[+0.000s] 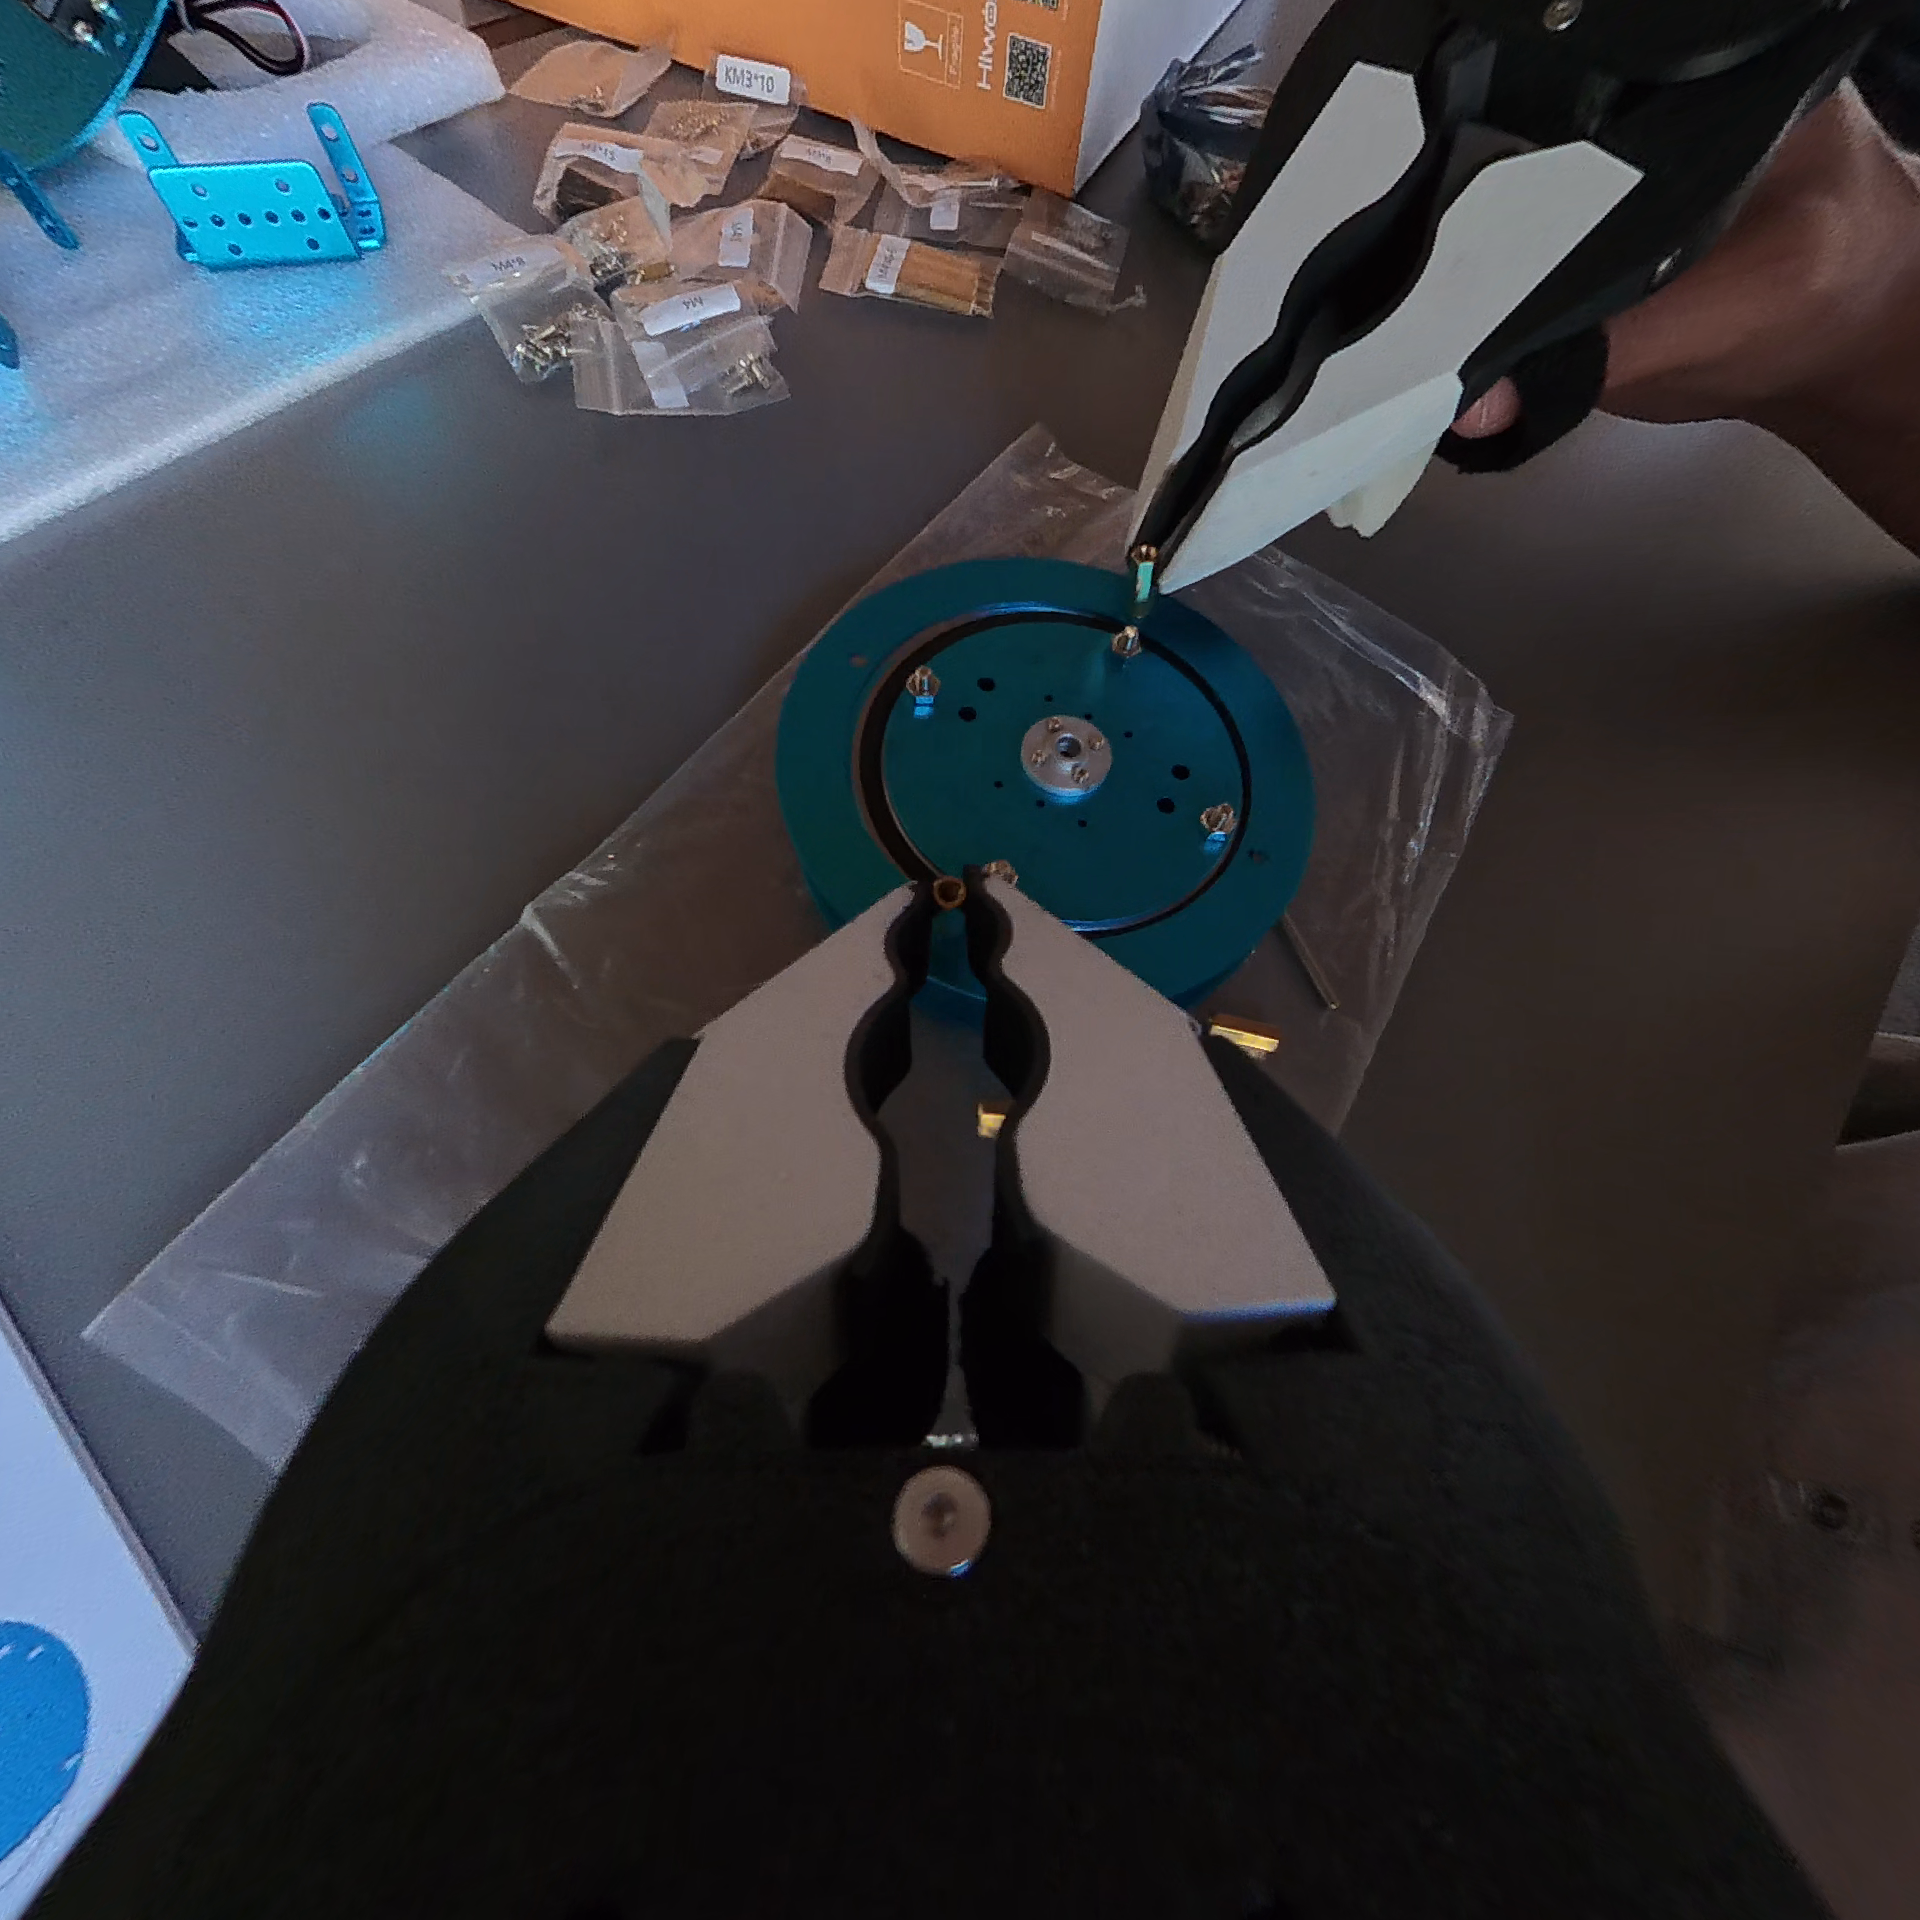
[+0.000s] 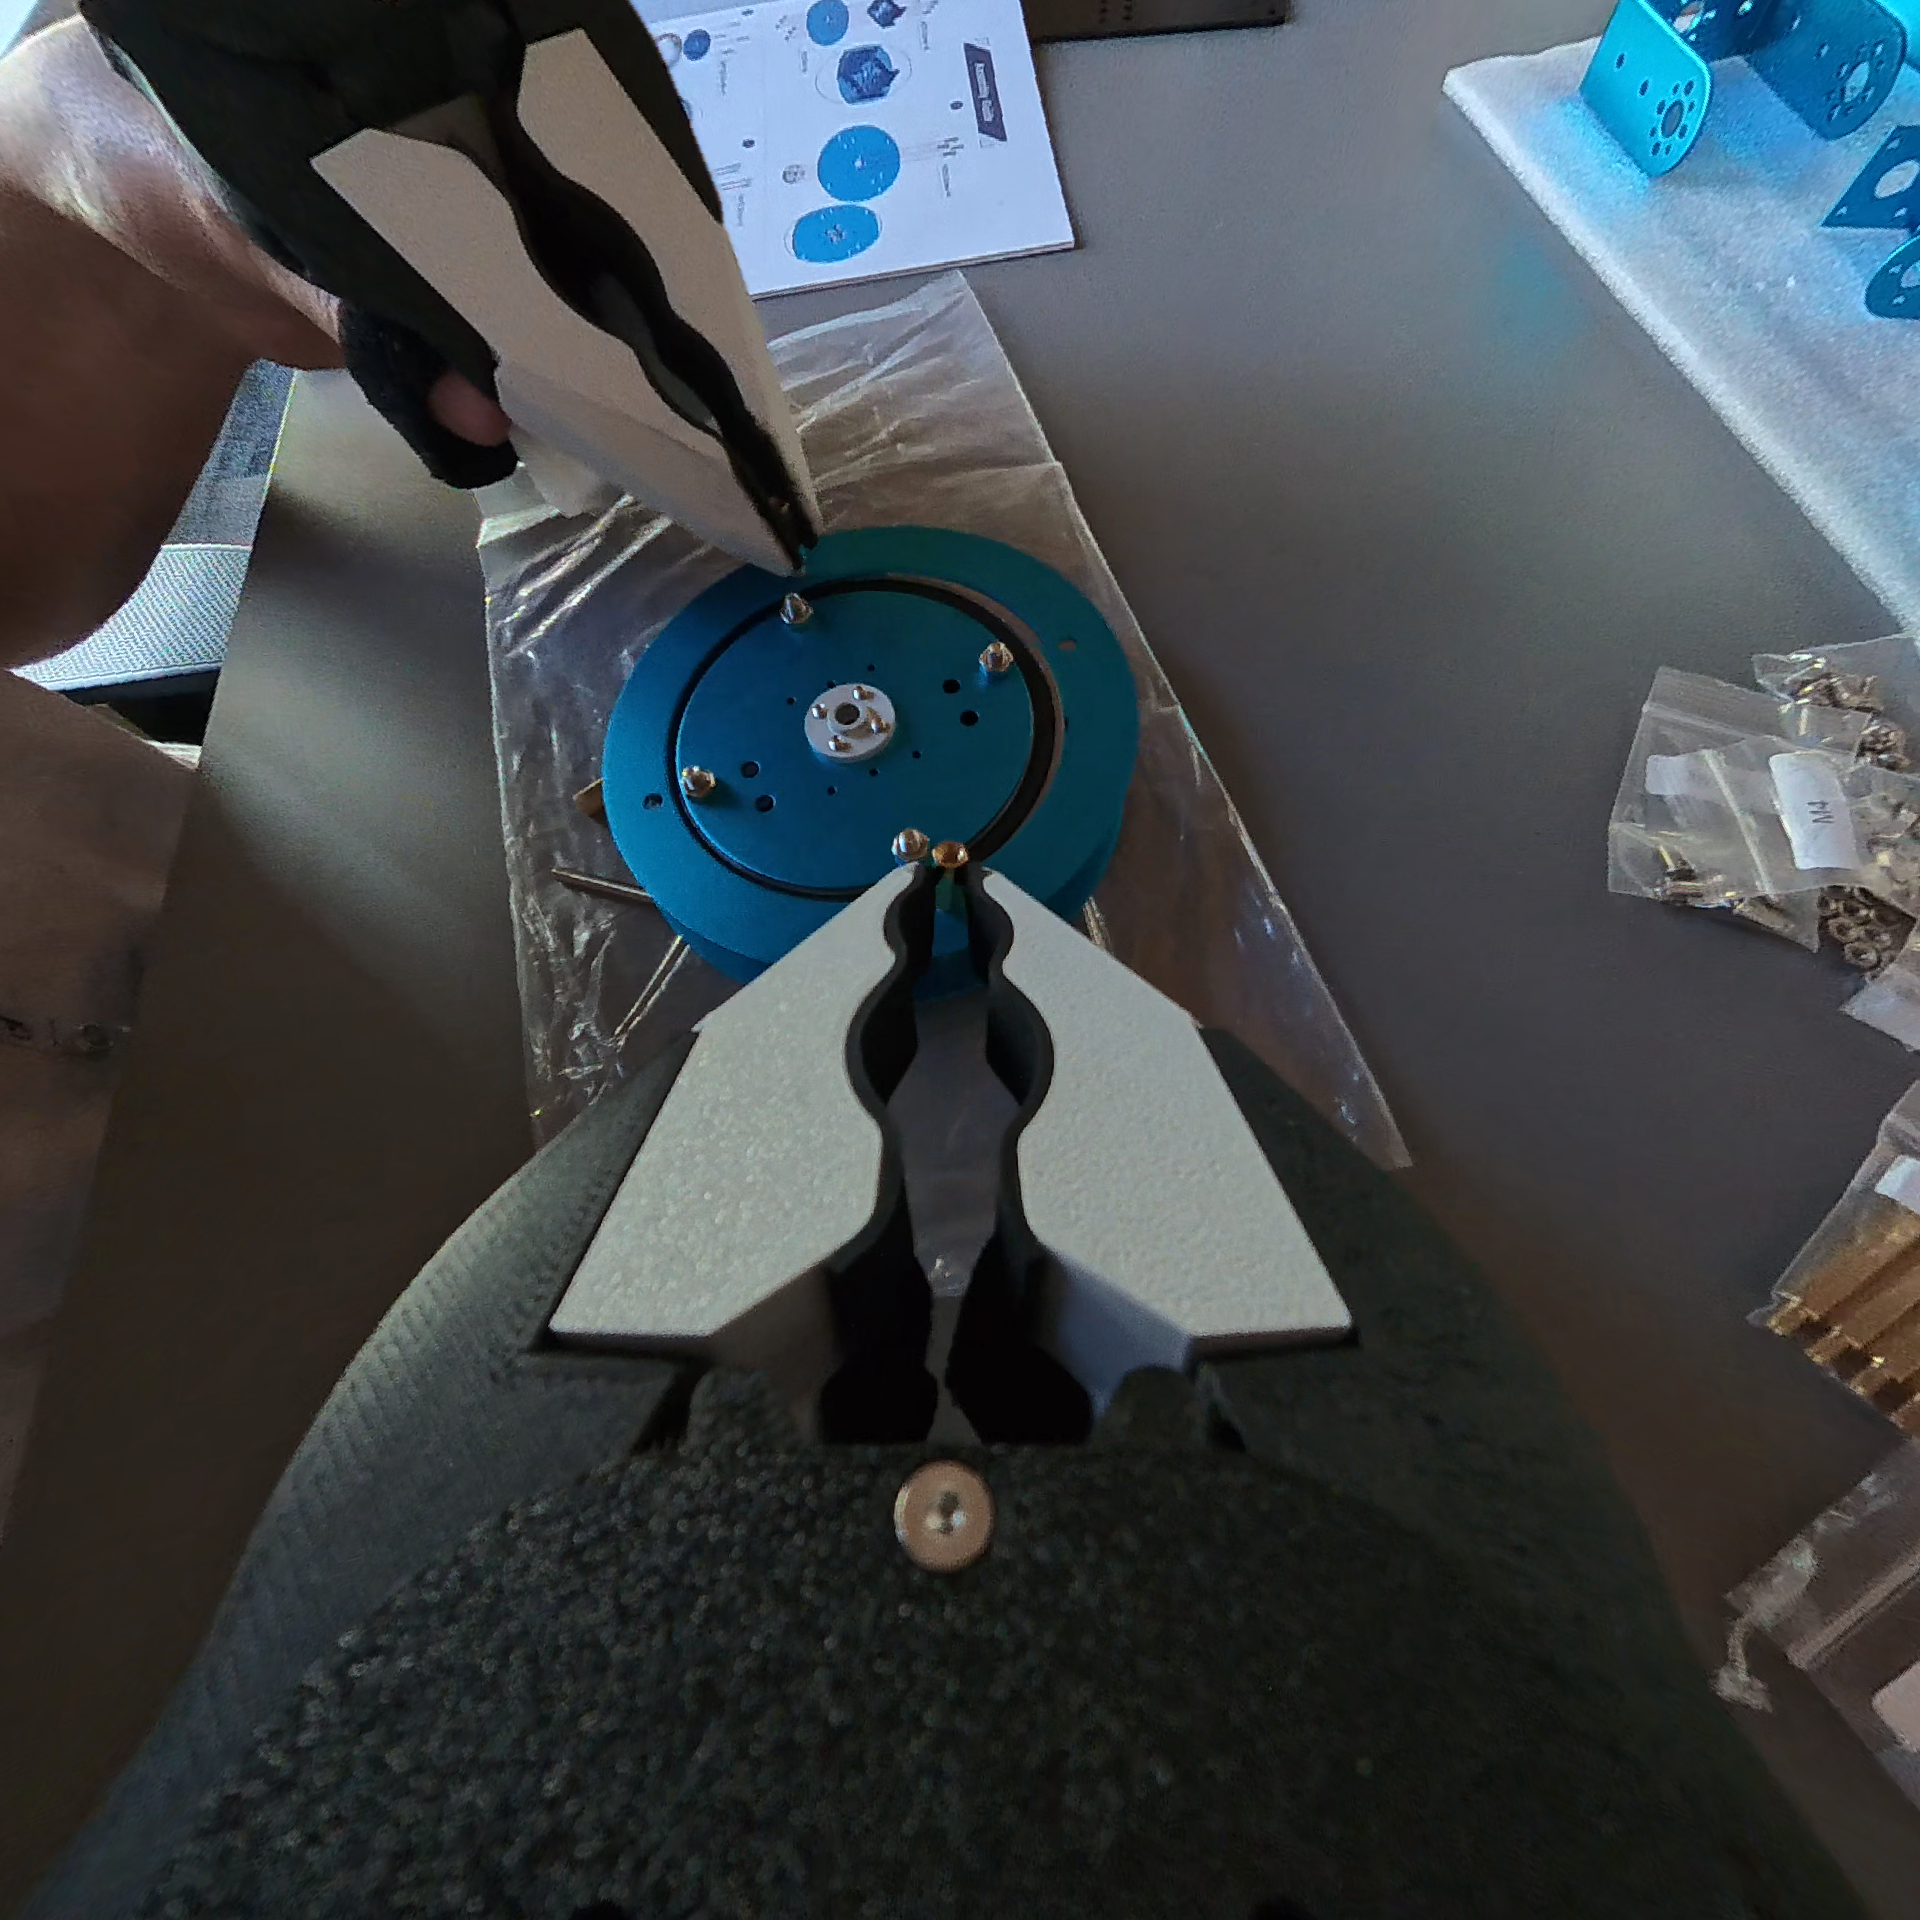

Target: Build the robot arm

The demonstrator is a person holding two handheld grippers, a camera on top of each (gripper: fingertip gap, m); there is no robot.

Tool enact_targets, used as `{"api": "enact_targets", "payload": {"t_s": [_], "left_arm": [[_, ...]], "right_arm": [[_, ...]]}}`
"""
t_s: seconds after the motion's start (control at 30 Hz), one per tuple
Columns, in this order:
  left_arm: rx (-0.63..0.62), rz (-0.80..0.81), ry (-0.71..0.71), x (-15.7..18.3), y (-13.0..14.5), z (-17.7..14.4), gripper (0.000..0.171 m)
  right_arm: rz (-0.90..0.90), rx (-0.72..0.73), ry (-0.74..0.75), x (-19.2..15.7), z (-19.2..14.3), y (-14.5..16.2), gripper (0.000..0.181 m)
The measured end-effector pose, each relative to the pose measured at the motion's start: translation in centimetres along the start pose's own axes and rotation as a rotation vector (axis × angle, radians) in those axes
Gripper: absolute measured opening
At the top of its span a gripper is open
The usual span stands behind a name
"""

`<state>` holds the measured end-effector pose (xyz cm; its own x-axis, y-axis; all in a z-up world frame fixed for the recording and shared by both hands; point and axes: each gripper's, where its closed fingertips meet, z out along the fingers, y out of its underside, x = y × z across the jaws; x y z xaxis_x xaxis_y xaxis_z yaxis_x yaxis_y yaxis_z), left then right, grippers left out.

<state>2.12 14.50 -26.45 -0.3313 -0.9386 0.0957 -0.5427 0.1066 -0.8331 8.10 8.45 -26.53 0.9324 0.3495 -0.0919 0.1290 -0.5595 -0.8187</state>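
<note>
Below my two grippers, a blue round plate assembly (image 1: 1039,769) rests on a clear plastic bag (image 1: 436,1122) spread across the grey table (image 1: 364,675). My left gripper (image 1: 948,891) is clamped on a small brass standoff (image 1: 948,889), held at the near rim of the plate just beside a mounted standoff (image 1: 1000,871). My right gripper (image 2: 943,864) pinches a second brass standoff (image 2: 948,856), upright and just above another mounted one (image 2: 910,844) at the opposite edge. Two further standoffs stand on the inner disc, around a silver hub (image 2: 850,721) at its centre. A printed instruction sheet (image 2: 894,135) lies beyond the plate in the right wrist view. Small clear bags of screws and brass hardware (image 1: 665,281) are scattered near an orange and white carton (image 1: 935,73). Blue metal brackets (image 1: 260,208) sit on white foam sheet (image 1: 208,343) off to one side. A person's gloved hand (image 2: 426,384) grips the left tool.
</note>
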Motion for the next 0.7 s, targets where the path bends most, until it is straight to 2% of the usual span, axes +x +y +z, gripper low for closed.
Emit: {"api": "enact_targets", "payload": {"t_s": [0.07, 0.2, 0.33, 0.43, 0.57, 0.63, 0.7], "left_arm": [[-0.002, -0.012, 0.013, 0.3, 0.1, -0.1, 0.006], [0.03, -0.032, -0.01, 0.4, -0.2, -2.1, 0.031], [0.085, -0.02, -0.121, -0.8, 0.4, -5.8, 0.031], [0.08, -0.017, -0.248, -1.8, 1.7, -7.8, 0.031], [0.065, -0.09, -0.328, -2.0, 2.7, -8.7, 0.031], [0.048, -0.056, -0.414, -3.1, 2.7, -8.7, 0.031], [-0.004, -0.002, -0.537, -4.7, 2.4, -8.7, 0.031]], "right_arm": [[0.009, 0.012, 0.008, 0.1, -0.2, -0.1, 0.005], [0.059, 0.108, 0.06, 0.3, -2.2, -1.5, 0.022], [0.133, 0.278, 0.174, -0.9, -5.9, -3.6, 0.03], [0.224, 0.405, 0.262, -2.6, -7.4, -3.3, 0.035], [0.397, 0.537, 0.273, -5.9, -6.5, -2.3, 0.037], [0.407, 0.588, 0.235, -8.2, -5.5, -3.2, 0.027], [0.327, 0.598, 0.182, -11.2, -3.7, -5.1, 0.014]]}}
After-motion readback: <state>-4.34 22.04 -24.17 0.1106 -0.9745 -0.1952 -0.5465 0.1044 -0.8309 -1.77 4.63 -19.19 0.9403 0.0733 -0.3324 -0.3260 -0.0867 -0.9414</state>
